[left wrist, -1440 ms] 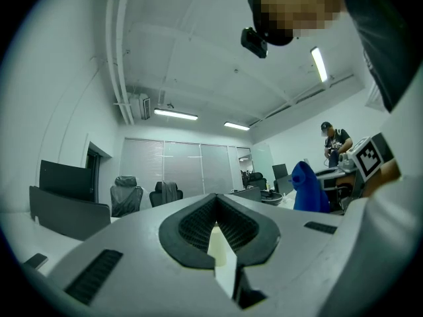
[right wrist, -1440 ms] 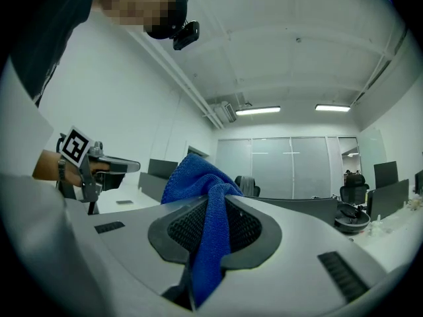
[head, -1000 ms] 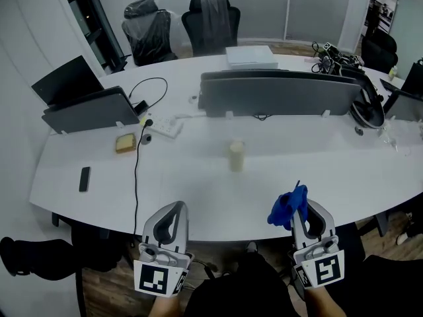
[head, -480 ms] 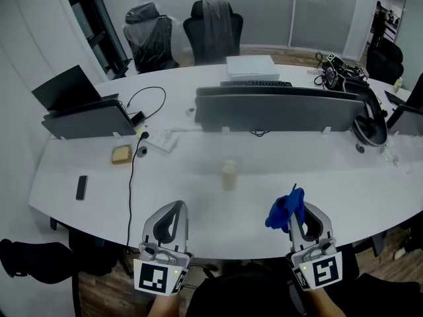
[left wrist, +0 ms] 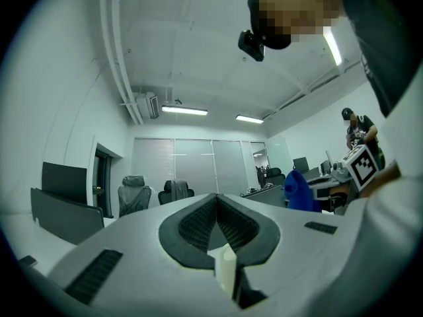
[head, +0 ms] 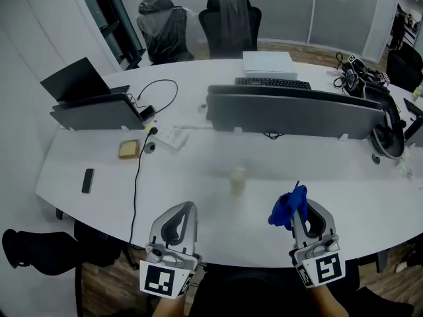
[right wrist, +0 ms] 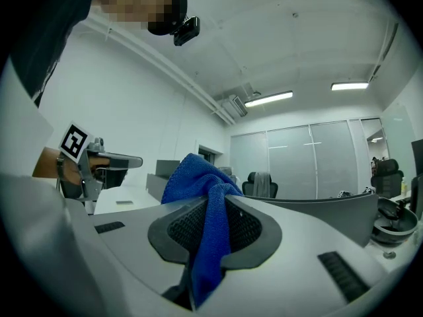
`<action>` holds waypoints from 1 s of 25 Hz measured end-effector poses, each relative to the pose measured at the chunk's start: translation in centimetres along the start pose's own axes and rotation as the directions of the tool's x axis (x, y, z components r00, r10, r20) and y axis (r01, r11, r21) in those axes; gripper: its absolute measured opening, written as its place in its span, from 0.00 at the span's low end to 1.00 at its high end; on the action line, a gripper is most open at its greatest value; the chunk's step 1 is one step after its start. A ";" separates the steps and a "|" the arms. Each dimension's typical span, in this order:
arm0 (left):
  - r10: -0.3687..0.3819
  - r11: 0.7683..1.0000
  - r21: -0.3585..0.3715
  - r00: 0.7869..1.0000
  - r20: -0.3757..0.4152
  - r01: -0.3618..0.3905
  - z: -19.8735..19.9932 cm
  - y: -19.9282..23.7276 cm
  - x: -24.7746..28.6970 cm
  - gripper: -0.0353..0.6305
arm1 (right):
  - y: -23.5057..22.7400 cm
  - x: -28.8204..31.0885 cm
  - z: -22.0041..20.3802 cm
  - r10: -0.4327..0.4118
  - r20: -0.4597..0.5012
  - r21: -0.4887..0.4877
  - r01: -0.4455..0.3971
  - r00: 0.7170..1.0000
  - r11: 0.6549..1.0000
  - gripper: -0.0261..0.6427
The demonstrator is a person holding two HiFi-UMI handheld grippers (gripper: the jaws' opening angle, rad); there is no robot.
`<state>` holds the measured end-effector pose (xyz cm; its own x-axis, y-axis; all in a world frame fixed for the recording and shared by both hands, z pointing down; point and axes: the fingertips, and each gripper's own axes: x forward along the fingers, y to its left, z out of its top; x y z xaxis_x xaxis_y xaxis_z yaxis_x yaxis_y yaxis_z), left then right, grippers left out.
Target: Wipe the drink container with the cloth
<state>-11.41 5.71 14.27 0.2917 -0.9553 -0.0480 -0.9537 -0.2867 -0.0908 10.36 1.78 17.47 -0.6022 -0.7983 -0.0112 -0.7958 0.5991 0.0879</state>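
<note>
Head view, pale drink container (head: pixel 237 180) upright on white surface (head: pixel 185 177), beyond left gripper (head: pixel 187 207) and right gripper (head: pixel 302 205), contents unclear, left gripper view, jaws pressed together on nothing, right gripper view, jaws clamped on blue cloth (right wrist: pixel 201 233).

Counts on and around the white worktop (head: pixel 198 207)

Two grippers: the left gripper (head: pixel 186 207) and the right gripper (head: pixel 304 206). One blue cloth (head: pixel 288 207). One drink container (head: pixel 237 180). One black phone (head: pixel 88 180) near the left edge. One brown block (head: pixel 129 149). One white power strip (head: pixel 172 136). Two grey divider panels: the long panel (head: pixel 294 111) and the short panel (head: pixel 96 114). One dark laptop (head: pixel 73 79). One keyboard (head: pixel 272 82) and one white box (head: pixel 268 63) by the far edge. Two office chairs side by side beyond the far edge: the left chair (head: pixel 164 28) and the right chair (head: pixel 231 22).
</note>
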 end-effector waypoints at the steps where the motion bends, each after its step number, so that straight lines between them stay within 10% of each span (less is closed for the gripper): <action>1: -0.006 1.000 0.002 1.000 -0.004 0.006 -0.2 0.0 0.4 0.06 | 0.0 0.5 -0.2 0.003 -0.002 0.005 -0.003 1.000 1.000 0.11; 11: -0.178 0.984 -0.018 0.979 -0.103 0.177 -4.6 -1.0 6.2 0.06 | -1.5 4.8 -3.5 -0.017 -0.073 0.052 0.020 0.997 0.998 0.11; 15: -0.286 0.958 -0.032 0.947 -0.146 0.285 -7.1 -2.7 8.3 0.37 | -1.7 6.3 -4.5 -0.013 -0.100 0.060 0.019 0.995 0.998 0.11; 25: -0.293 0.950 0.038 0.928 -0.229 0.309 -13.2 -5.3 12.6 0.55 | -1.3 8.6 -9.3 0.063 -0.180 0.112 -0.043 0.982 0.993 0.11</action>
<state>-3.66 -5.80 27.29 0.5332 -0.8194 0.2102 -0.8133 -0.5649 -0.1391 6.85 -6.42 26.50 -0.6299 -0.7568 0.1743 -0.7710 0.6364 -0.0235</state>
